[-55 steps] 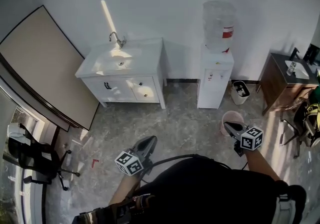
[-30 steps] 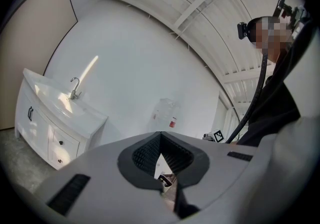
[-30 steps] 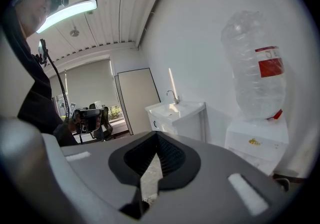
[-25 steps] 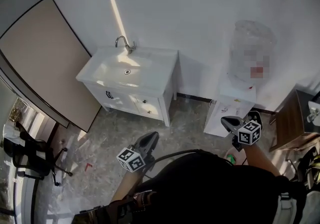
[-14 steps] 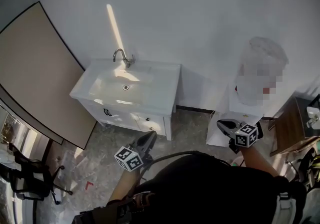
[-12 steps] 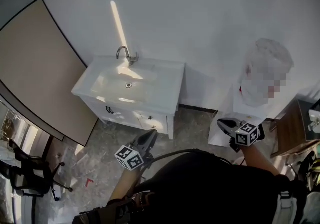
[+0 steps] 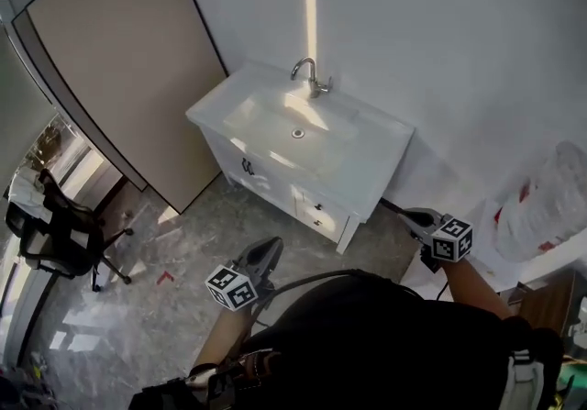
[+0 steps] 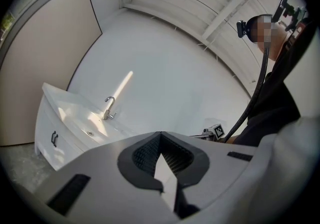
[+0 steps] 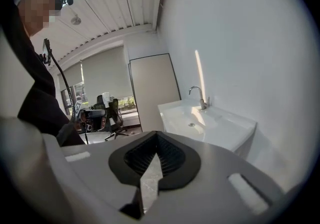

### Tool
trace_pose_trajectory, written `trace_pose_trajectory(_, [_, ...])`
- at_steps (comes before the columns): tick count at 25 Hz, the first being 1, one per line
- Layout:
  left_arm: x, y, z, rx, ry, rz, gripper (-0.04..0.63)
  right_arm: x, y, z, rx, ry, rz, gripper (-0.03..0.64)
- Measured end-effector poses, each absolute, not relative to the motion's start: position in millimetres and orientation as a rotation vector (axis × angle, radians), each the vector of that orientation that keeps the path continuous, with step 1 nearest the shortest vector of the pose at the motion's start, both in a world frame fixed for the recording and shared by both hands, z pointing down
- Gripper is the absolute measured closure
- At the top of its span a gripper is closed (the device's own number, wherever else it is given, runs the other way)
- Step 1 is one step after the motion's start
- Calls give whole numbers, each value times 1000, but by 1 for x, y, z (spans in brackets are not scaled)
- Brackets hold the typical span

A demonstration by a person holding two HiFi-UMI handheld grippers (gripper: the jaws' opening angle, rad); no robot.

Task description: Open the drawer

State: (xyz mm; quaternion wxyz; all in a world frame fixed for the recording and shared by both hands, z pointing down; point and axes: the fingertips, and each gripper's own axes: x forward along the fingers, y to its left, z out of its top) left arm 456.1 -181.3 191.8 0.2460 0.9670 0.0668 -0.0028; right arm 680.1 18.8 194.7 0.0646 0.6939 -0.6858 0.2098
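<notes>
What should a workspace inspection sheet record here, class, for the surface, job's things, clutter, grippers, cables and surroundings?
Surface: white vanity top with a sink basin and faucet.
Job's things: drawers in the vanity front, closed, untouched.
Clutter: red mark on the floor; otherwise nothing seen.
Grippers: left gripper and right gripper both shut, empty, short of the vanity.
Cables: black cable arcing across the person's front.
Surroundings: beige panel, office chair, water bottle, white wall.
</notes>
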Motion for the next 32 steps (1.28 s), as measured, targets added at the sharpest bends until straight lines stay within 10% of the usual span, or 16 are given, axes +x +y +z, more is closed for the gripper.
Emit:
trace_pose_trajectory(16, [539,-208,183,2625,-593,-68,595,819,-119,202,1523,-2529,525,615])
trace_pose_trajectory(32, [438,-209,226,2451,-962,-26,595,691,-183,238,1037,-2708,451,614])
